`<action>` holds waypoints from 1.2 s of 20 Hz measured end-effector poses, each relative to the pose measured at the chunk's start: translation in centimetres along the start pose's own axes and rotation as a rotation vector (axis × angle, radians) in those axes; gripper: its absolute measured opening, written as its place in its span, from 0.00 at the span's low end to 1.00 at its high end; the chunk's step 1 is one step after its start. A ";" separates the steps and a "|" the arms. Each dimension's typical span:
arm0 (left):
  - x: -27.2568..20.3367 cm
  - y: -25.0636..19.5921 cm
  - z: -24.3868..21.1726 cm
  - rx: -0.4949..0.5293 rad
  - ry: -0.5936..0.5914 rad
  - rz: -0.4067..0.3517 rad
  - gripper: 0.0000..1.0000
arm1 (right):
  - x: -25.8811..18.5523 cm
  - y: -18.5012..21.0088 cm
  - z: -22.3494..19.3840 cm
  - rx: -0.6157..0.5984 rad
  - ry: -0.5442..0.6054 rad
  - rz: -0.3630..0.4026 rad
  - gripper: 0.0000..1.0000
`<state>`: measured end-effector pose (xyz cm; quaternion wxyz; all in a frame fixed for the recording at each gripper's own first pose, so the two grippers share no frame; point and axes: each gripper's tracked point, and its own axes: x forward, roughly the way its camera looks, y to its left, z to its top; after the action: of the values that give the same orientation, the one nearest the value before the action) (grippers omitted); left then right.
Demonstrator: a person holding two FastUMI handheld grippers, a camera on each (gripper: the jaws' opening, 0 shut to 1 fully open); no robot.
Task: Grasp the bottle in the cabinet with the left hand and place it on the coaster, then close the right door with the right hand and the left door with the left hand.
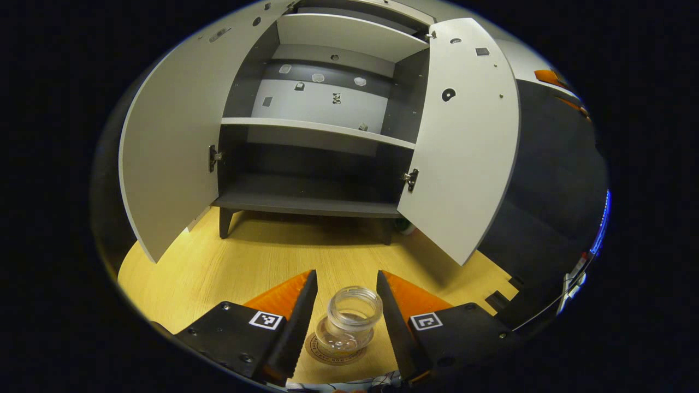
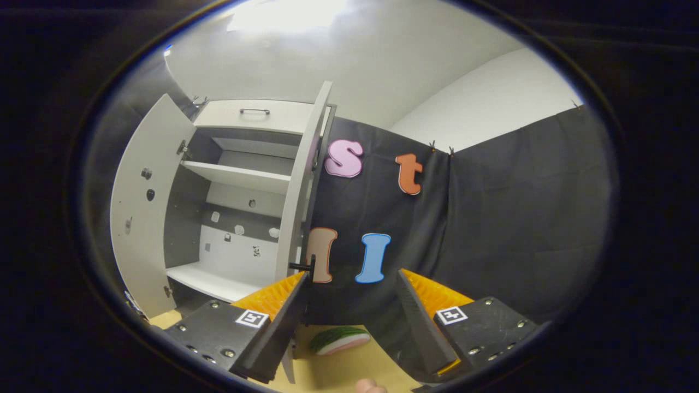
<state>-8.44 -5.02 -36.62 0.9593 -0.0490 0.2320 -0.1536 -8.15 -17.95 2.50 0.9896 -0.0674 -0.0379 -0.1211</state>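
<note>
Bottle [image 1: 353, 322], a small clear one with no lid, stood on the round coaster [image 1: 334, 353] on the near part of the wooden table [image 1: 229, 267], between the left gripper's [image 1: 346, 289] fingers, which were spread apart and did not seem to press it. So the putting-down step looked finished. The right gripper [image 2: 352, 292] was open and held nothing, close to the right door [image 2: 299, 191]; both it and the left door [image 1: 169, 147] stood wide, so pushing the right one closed looked next.

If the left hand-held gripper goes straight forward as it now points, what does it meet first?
The clear bottle, standing on the coaster between the open fingers of the left hand-held gripper. Beyond it lies bare table, then probably the open cabinet; depth is unclear.
</note>
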 end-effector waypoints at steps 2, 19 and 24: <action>-0.6 -0.6 1.3 -0.004 -0.019 -0.004 0.70 | 0.3 0.3 -0.4 0.009 0.007 0.006 0.93; -8.2 2.5 20.3 0.028 -0.319 0.219 0.95 | 4.2 2.2 -3.4 0.019 0.055 0.030 0.96; -10.8 5.3 23.2 0.042 -0.356 0.312 0.96 | 5.3 2.7 -3.9 0.016 0.066 0.035 0.96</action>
<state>-5.40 3.98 -12.24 0.9980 -0.0190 0.0607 0.0025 -2.12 -17.15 -1.16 0.9928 -0.0561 -0.0051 -0.1057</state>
